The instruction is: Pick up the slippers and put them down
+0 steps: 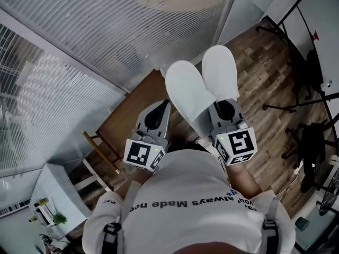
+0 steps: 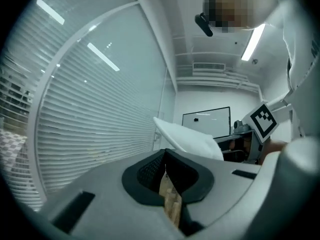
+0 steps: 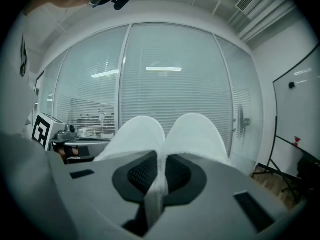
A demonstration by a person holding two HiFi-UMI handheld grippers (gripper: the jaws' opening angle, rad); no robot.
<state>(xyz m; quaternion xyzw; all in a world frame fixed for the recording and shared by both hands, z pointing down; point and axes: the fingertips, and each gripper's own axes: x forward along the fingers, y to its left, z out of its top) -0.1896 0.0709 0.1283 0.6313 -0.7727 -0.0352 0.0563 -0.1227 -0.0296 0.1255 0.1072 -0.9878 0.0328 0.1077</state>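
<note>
Head view steeply downward; gripper views close, level (slippers (image 1: 193, 97) shared).

The 2 slippers (image 1: 204, 86) lose their heel ends inside the right gripper (image 1: 222, 112) — only the toes show. The person's shirt (image 1: 196, 194) covers both hands and part of the wooden table (image 1: 132, 110). The things on the white shelf (image 1: 58, 187) are too small to name.
</note>
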